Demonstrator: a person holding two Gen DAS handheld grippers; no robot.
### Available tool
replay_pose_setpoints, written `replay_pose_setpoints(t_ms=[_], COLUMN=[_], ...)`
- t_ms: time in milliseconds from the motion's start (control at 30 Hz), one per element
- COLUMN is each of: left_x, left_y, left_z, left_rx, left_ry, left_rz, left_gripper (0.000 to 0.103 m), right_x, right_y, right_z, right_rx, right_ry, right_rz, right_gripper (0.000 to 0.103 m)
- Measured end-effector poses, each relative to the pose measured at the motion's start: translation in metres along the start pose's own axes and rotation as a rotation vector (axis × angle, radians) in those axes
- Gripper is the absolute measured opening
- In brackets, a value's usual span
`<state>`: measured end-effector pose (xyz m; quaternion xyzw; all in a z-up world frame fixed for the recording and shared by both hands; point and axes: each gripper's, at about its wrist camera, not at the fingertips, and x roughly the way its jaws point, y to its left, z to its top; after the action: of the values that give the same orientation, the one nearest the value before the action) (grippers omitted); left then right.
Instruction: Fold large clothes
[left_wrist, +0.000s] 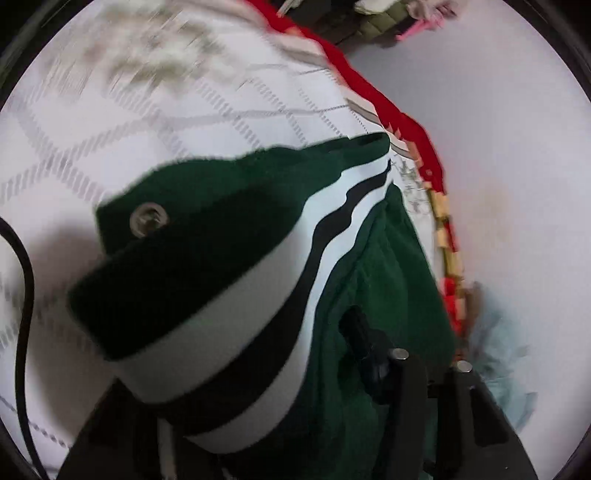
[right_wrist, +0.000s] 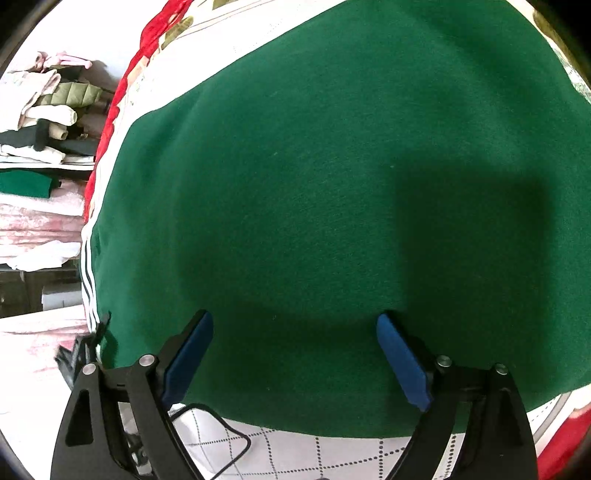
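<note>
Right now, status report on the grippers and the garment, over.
Right gripper open above green garment. Left gripper buried in fabric, jaws unreadable. Black cable near the hem.

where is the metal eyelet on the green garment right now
In the left wrist view, the metal eyelet sits left of centre on the lifted green garment, near its folded edge above the white stripe, with the quilted bedspread behind it.

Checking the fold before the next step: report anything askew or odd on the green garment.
The green garment lies smooth on the quilted cover under the open right gripper. Its striped end is draped, bunched, over the left gripper, hiding its fingertips. No damage visible.
</note>
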<state>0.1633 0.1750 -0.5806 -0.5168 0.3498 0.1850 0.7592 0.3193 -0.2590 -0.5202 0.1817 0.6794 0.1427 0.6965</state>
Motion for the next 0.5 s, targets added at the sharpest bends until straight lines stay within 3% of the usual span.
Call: replay_pose_setpoints(t_ms=[67, 267, 367, 500], left_x=[0.002, -0.026, -0.05, -0.073], left_y=[-0.02, -0.062, -0.075, -0.09], left_z=[0.014, 0.071, 0.101, 0.121], left_rx=[0.077, 0.262, 0.366, 0.505], left_ry=[-0.02, -0.105, -0.155, -0.206], left_rz=[0.032, 0.055, 0.101, 0.167], left_gripper=[0.015, 0.014, 0.014, 0.014], right_x=[0.002, 0.007, -0.004, -0.034], right_y=[0.005, 0.036, 0.053, 0.055], right_z=[0.003, 0.014, 0.017, 0.012], right_rx=[0.01, 0.063, 0.055, 0.094], right_ry=[0.004, 0.012, -0.037, -0.141], right_rz=[0.0, 0.077, 0.036, -0.085], right_gripper=[0.093, 0.092, 0.092, 0.092])
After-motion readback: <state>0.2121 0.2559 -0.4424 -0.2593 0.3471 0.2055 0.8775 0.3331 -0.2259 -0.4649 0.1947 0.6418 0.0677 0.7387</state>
